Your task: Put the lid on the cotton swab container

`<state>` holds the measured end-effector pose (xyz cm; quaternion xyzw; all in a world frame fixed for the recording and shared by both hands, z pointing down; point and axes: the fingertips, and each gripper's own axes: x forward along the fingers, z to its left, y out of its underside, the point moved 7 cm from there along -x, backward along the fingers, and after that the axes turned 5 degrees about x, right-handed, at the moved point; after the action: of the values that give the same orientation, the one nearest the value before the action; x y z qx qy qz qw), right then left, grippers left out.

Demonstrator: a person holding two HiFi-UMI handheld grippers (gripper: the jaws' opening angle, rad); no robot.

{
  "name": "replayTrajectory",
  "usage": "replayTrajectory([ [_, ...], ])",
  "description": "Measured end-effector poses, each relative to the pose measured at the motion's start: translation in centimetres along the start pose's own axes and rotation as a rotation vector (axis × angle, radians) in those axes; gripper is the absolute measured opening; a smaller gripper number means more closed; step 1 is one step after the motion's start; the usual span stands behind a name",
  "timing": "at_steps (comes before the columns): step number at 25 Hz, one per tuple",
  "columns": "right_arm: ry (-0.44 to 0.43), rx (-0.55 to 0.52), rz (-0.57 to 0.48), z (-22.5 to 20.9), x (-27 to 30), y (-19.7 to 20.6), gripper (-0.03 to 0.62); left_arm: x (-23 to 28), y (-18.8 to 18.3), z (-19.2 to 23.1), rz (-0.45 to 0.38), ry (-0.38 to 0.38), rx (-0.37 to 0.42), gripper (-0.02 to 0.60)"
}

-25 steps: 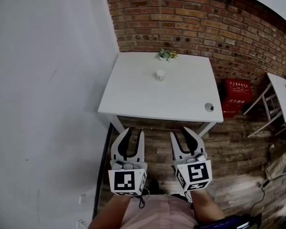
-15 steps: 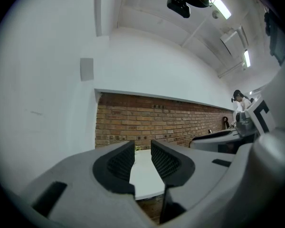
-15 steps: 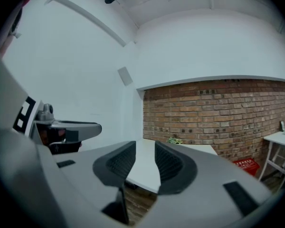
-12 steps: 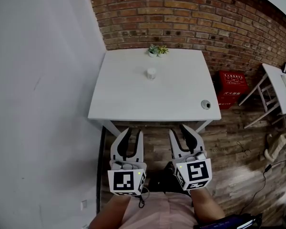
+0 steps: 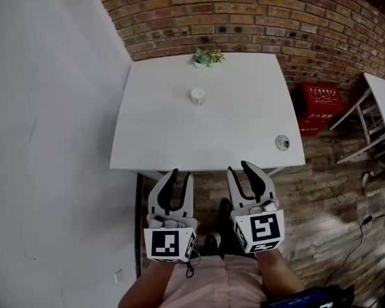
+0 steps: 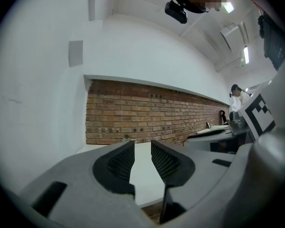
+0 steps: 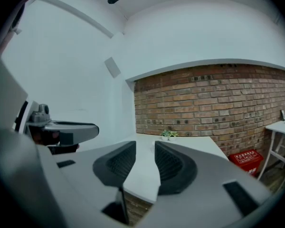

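Closing on table (image 5: 151, 140): near edge now right at my claw tips, farther off a second ago. Left claw (image 5: 180, 175) and right claw (image 5: 239, 169) both parted, empty. Cotton swab container (image 5: 197, 95) mid-table; lid (image 5: 282, 142), I judge, near right corner. Reach comes next.

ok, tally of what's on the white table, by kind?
On the white table:
Cotton swab container: 1
Lid: 1
Potted greenery: 1 clump, pots too small to count
Total: 3
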<state>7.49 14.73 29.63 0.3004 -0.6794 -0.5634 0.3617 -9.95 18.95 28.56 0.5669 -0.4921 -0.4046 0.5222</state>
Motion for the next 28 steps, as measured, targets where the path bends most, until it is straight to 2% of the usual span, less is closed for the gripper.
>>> replayTrajectory([
  [5, -0.030, 0.027, -0.001, -2.8, 4.6, -0.8, 0.129, 5.0, -0.2, 0.9, 0.019, -0.014, 0.021, 0.110],
  [15, -0.090, 0.015, -0.044, -8.1, 11.6, -4.7, 0.118, 13.0, -2.9, 1.5, -0.023, -0.062, 0.051, 0.110],
  [21, -0.134, 0.004, -0.084, -10.1, 14.2, -7.0, 0.119, 16.0, -4.3, 1.9, -0.048, -0.099, 0.048, 0.110],
  [24, -0.155, 0.010, -0.089, -10.4, 15.2, -7.3, 0.120, 16.8, -4.5, 2.0, -0.042, -0.108, 0.069, 0.110],
  [28, -0.173, 0.005, -0.093, -10.5, 16.4, -7.7, 0.120, 17.7, -4.2, 2.6, -0.029, -0.111, 0.057, 0.110],
])
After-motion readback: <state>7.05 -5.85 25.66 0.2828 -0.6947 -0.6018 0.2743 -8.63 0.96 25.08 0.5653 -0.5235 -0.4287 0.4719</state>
